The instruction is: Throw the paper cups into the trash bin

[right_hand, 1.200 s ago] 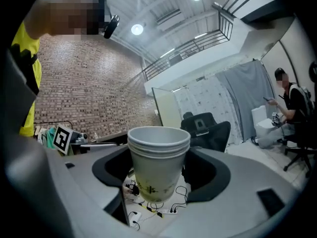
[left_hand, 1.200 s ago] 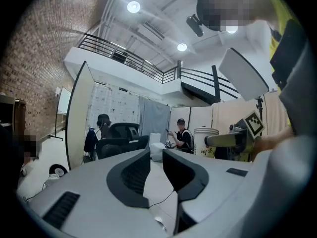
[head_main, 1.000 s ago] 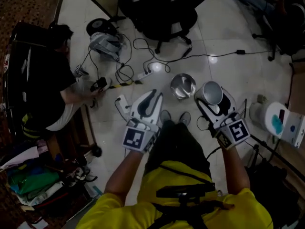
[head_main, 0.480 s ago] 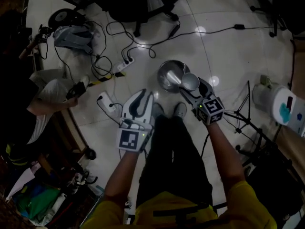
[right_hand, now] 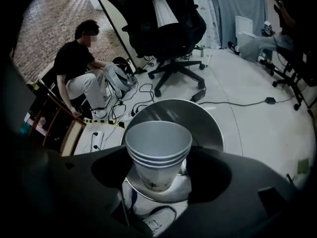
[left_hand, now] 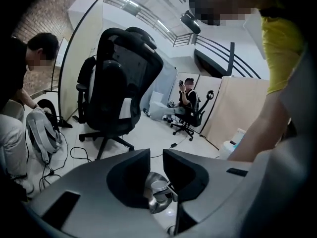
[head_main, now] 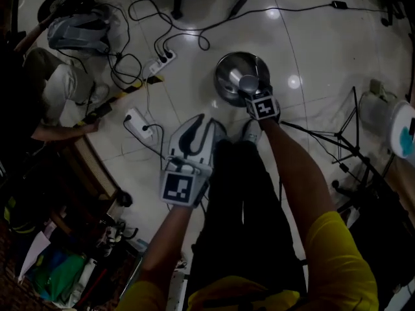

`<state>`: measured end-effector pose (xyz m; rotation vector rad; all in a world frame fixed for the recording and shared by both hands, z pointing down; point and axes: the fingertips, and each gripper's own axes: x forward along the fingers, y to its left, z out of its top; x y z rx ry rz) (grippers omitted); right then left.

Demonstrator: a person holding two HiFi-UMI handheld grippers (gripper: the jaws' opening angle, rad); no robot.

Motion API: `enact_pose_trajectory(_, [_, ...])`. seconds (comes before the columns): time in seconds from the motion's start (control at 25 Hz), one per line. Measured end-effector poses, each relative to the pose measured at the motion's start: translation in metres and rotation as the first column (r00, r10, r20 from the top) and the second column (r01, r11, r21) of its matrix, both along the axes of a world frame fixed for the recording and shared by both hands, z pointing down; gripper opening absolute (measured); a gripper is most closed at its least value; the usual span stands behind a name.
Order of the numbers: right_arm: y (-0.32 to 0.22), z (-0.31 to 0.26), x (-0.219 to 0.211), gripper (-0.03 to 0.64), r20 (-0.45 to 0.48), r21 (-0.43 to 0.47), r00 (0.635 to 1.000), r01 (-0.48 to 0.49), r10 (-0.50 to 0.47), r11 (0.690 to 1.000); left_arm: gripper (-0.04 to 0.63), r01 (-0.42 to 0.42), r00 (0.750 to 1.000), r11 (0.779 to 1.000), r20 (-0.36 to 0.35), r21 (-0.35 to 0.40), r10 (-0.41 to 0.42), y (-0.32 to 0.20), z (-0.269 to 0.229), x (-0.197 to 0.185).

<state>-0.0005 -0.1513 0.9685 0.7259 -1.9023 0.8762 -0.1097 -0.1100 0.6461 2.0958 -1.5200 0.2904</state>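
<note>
A stack of nested white paper cups (right_hand: 158,150) stands upright between the jaws of my right gripper (right_hand: 161,171), which is shut on it. Right behind and below the cups lies the round shiny metal trash bin (right_hand: 200,118). From the head view, the right gripper (head_main: 251,92) holds the cups (head_main: 248,83) over the near rim of the bin (head_main: 233,70). My left gripper (head_main: 201,120) hangs lower left of the bin, shut and holding nothing. Through the slit between the left gripper (left_hand: 156,167) jaws I see the bin (left_hand: 157,203) and the cups (left_hand: 159,186).
Cables and power strips (head_main: 155,63) cross the floor left of the bin. A person (head_main: 52,89) crouches at the left by a backpack (head_main: 74,31). Tripod legs (head_main: 343,135) and a white container (head_main: 399,125) stand at the right. A black office chair (right_hand: 163,19) is beyond the bin.
My right gripper has carried the cups forward and down until they are over the bin's near rim. The left gripper has stayed shut and about where it was.
</note>
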Motion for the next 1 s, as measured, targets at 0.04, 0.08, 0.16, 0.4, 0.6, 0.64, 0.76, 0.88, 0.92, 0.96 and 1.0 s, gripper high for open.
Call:
enact_pose_trajectory(0.04, [0.003, 0.006, 0.0, 0.35, -0.012, -0.006, 1.0, 0.006, -0.007, 1.0, 0.072, -0.005, 1.0, 1.0, 0.002, -0.002, 0.005, 0.002, 0.003, 0.0])
enact_pose_trajectory(0.08, [0.006, 0.011, 0.0, 0.35, -0.024, -0.016, 1.0, 0.014, -0.014, 1.0, 0.072, -0.006, 1.0, 1.0, 0.001, -0.003, 0.006, 0.003, 0.006, -0.001])
enact_pose_trajectory(0.16, [0.013, 0.018, -0.001, 0.35, -0.037, -0.028, 0.999, 0.03, -0.031, 0.999, 0.072, 0.002, 1.0, 1.0, -0.004, -0.009, -0.002, 0.004, 0.009, -0.004])
enact_pose_trajectory(0.4, [0.016, 0.027, -0.003, 0.355, -0.061, -0.038, 0.996, 0.06, -0.062, 0.997, 0.072, 0.031, 1.0, 0.999, 0.0, -0.023, -0.031, -0.004, 0.014, -0.015])
enact_pose_trajectory(0.6, [0.019, 0.033, 0.001, 0.368, -0.07, -0.061, 0.995, 0.061, -0.065, 0.996, 0.072, 0.041, 0.999, 0.999, 0.013, -0.025, -0.041, -0.009, 0.018, -0.019])
enact_pose_trajectory(0.64, [0.018, 0.03, 0.002, 0.361, -0.066, -0.058, 0.996, 0.049, -0.053, 0.997, 0.072, 0.043, 0.999, 0.999, 0.014, -0.027, -0.043, -0.009, 0.019, -0.019])
enact_pose_trajectory(0.76, [0.014, 0.006, 0.01, 0.251, -0.023, -0.015, 0.999, -0.04, 0.039, 0.999, 0.072, 0.059, 0.998, 0.998, 0.006, -0.032, -0.059, -0.009, 0.016, -0.022])
enact_pose_trajectory(0.88, [0.007, -0.057, 0.02, 0.15, 0.07, 0.078, 0.99, -0.126, 0.121, 0.989, 0.072, 0.064, 0.998, 0.998, 0.005, -0.018, -0.063, -0.01, 0.0, -0.023])
enact_pose_trajectory(0.92, [0.003, -0.084, 0.023, 0.108, 0.108, 0.108, 0.983, -0.157, 0.145, 0.982, 0.072, 0.061, 0.998, 0.998, 0.005, -0.01, -0.061, -0.012, -0.007, -0.023])
enact_pose_trajectory(0.96, [0.001, -0.11, 0.027, 0.075, 0.14, 0.135, 0.976, -0.186, 0.167, 0.973, 0.072, 0.061, 0.998, 0.998, 0.003, -0.006, -0.061, -0.013, -0.015, -0.022])
enact_pose_trajectory(1.0, [0.002, -0.134, 0.031, 0.074, 0.165, 0.159, 0.969, -0.209, 0.183, 0.965, 0.072, 0.062, 0.998, 0.998, -0.001, -0.005, -0.062, -0.013, -0.023, -0.021])
